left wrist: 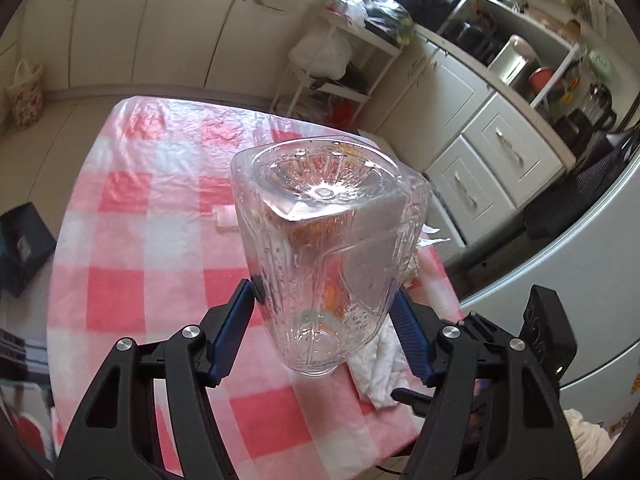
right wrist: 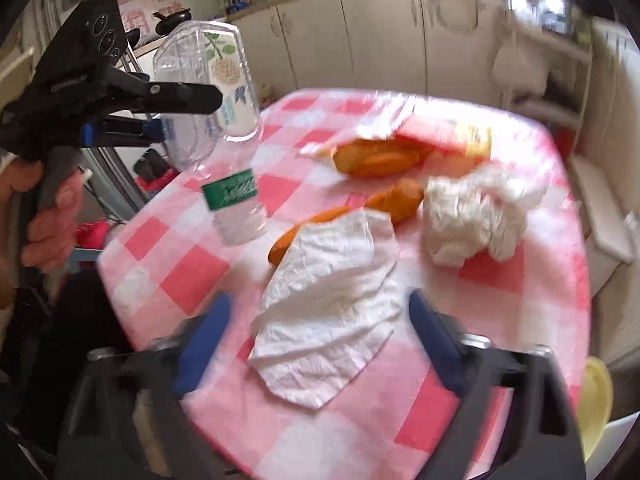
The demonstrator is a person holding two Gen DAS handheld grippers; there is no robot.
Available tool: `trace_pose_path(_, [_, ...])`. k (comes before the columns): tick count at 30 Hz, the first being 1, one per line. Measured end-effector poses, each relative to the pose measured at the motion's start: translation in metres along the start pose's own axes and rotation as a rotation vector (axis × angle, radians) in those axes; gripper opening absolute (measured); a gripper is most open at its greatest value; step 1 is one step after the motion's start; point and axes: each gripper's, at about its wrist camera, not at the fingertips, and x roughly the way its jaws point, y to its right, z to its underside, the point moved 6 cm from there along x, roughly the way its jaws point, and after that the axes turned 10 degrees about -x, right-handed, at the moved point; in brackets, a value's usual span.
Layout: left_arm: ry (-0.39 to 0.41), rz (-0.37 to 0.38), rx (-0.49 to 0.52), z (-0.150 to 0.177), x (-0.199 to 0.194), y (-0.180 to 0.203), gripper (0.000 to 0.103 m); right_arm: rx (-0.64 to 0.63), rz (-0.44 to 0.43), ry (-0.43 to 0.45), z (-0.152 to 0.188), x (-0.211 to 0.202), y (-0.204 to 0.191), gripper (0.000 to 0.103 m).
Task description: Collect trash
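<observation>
Oddly, the right wrist view is smeared with motion blur, so the right gripper (right wrist: 316, 332) shows only soft blue fingers (right wrist: 202, 340) and the far cabinets are hard to read. Its fingers stand wide apart with a flat white napkin (right wrist: 324, 312) lying on the surface (right wrist: 500, 280) between them; the pads do not touch it. That napkin hides one end of an orange peel (right wrist: 316, 224), and a crumpled tissue (right wrist: 476, 216) sits just beside another piece. A small bottle with a green label (right wrist: 236, 208) stands near the surface's edge, its top lost behind the larger bottle.

The left gripper (left wrist: 326, 308) holds a large clear plastic bottle (left wrist: 324, 248), blue fingers (left wrist: 232, 328) pressing its sides near the shoulder. The bottle is empty, square-shouldered and ribbed, with a paper label showing a leaf print in the right view. It hangs above the pink checked surface, clear of it. Its long axis runs away from the left camera, base pointing forward and up, neck toward the gripper; the cap end is cut off from sight below the fingers. A hand (right wrist: 44, 216) grips the left tool's handle.
</observation>
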Motion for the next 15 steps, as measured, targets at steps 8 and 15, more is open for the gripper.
trace_pose_path(8, [0.058,0.071,-0.063,0.022,-0.033,-0.001,0.065,-0.04,0.111,-0.123,0.009,0.034,-0.002,0.059])
trace_pose_path(15, [0.082,0.134,-0.089,0.041,-0.045,0.01,0.065,0.044,0.105,-0.115,0.016,0.015,0.014,0.009])
